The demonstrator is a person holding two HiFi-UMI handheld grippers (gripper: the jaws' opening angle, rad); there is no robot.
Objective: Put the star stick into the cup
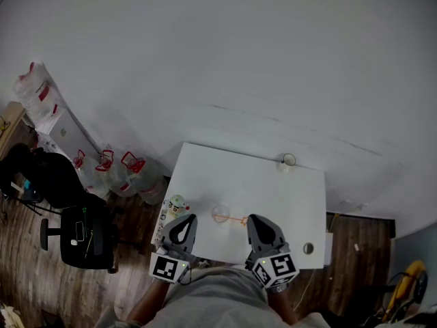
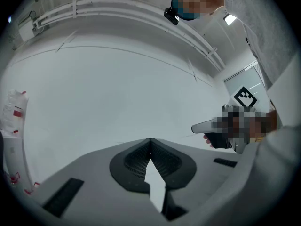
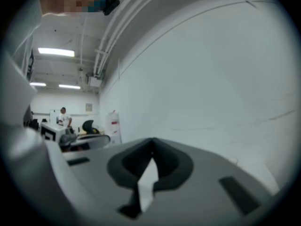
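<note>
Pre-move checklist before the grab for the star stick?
1. Star stick outside the cup, lying on the table: ok.
2. Stick clear of the cup's wall: cannot tell.
3. Cup rim facing up: ok.
4. Right gripper empty: ok.
5. Right gripper open for a pick: not ok, its jaws are together.
6. Left gripper empty, jaws together, toy figure apart from the cup: ok.

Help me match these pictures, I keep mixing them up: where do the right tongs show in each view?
Head view: right tongs low, right of centre, over the white table.
Left gripper view: right tongs at the right edge, tip pointing left.
Right gripper view: right tongs bottom centre, jaws shut.
Shared landmark: the plain white wall.
</note>
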